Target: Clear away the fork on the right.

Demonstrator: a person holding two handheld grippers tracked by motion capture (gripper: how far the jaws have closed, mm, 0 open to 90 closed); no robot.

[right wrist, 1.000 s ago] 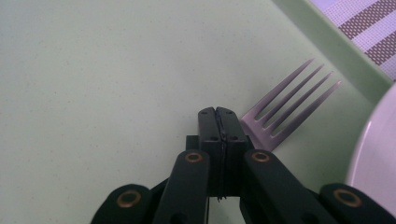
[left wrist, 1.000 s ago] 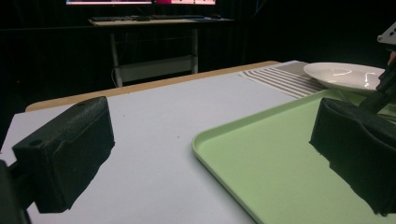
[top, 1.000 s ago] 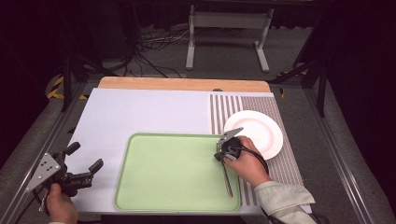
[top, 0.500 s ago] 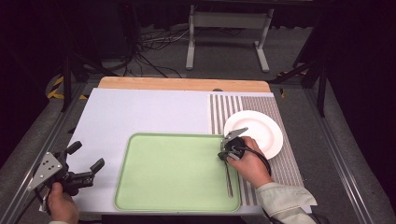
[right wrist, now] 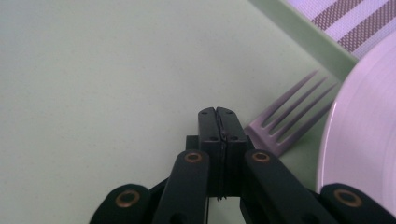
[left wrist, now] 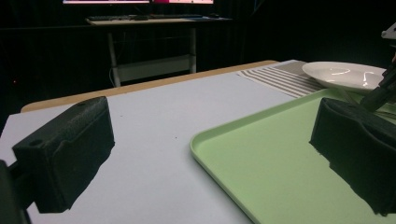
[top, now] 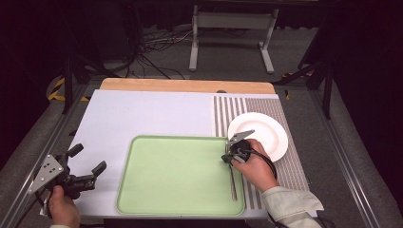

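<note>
A dark room is surrounding the table (top: pixel 142 114), with cables lying on the floor and a metal stand (top: pixel 230 28) standing beyond the far wooden edge. I am holding my right claw (top: pixel 227 158) low over the right edge of the green tray (top: pixel 176 175), and its jaws are pressing flat together with nothing between them, as the right gripper view is showing. A fork (right wrist: pixel 292 112) is lying on the tray just beside those closed tips, its tines pointing toward the tray's rim, and its handle (top: pixel 233 183) is running back along the tray's right side toward me. The white plate (top: pixel 266 135) is sitting on the striped placemat (top: pixel 285 166) just past the tray's far right corner, close to my right hand (top: pixel 254 166). My left claw (top: pixel 87 165) is hovering over the table's near left corner, well apart from the tray, its jaws spreading wide and gripping nothing; its own view is looking across the white table at the tray's left rim (left wrist: pixel 224 158) and the plate (left wrist: pixel 345 74) farther off.
</note>
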